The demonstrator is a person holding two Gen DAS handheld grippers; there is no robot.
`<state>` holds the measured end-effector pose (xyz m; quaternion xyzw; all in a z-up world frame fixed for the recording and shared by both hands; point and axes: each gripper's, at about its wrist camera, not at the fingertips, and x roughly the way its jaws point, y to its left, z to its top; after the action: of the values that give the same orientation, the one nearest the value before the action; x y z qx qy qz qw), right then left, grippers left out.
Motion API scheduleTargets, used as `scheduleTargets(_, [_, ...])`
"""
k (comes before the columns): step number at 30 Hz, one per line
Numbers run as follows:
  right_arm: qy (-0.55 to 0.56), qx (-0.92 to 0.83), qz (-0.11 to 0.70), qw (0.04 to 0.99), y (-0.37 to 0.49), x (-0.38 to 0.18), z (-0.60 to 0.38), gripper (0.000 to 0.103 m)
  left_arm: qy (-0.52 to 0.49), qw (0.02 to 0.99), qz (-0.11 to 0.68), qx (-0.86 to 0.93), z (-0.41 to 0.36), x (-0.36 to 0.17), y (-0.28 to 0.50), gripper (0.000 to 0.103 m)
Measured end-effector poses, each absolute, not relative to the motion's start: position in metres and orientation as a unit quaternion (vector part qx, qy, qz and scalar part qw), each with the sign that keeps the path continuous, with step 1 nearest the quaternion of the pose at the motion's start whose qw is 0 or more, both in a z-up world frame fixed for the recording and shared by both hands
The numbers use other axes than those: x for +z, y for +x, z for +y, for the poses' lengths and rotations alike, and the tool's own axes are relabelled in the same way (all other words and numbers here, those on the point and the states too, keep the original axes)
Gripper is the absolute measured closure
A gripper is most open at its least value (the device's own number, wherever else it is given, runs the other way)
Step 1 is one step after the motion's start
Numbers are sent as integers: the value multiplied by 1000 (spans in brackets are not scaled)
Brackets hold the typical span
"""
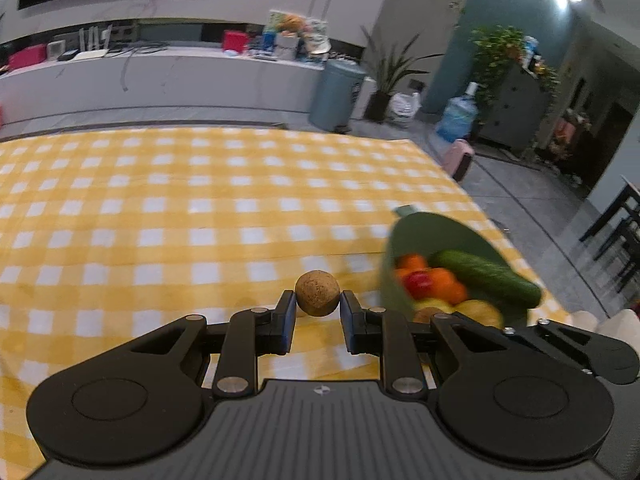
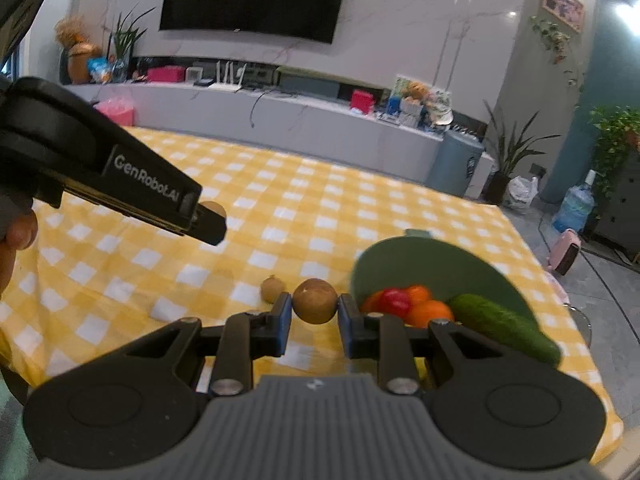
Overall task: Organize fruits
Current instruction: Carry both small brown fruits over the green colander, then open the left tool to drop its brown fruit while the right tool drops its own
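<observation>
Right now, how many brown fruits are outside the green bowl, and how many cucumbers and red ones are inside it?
Brown fruits outside the bowl: 3
Cucumbers: 1
Red ones: 1
Total: 5

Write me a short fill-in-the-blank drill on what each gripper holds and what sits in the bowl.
1. Each gripper, left and right, is shut on a round ____ fruit.
2. The long vegetable in the green bowl is a ____.
3. One small brown fruit lies loose on the ____ checked cloth.

Missing words: brown; cucumber; yellow
</observation>
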<state>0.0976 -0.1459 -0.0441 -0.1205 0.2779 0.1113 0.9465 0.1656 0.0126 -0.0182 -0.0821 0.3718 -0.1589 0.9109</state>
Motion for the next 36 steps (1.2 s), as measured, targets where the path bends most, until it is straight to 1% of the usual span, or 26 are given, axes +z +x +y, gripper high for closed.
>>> scheduleTargets(11, [-91, 45, 279, 955, 93, -37, -203, 82, -56, 900, 384, -198, -50, -16, 173, 77])
scheduleTargets(21, [-87, 26, 291, 952, 113, -37, -233, 82, -10, 887, 402, -229, -101, -25, 193, 77])
scheduleTargets(36, [-103, 44, 327, 938, 158, -55, -239, 82, 23, 865, 446, -228, -112, -48, 228, 77])
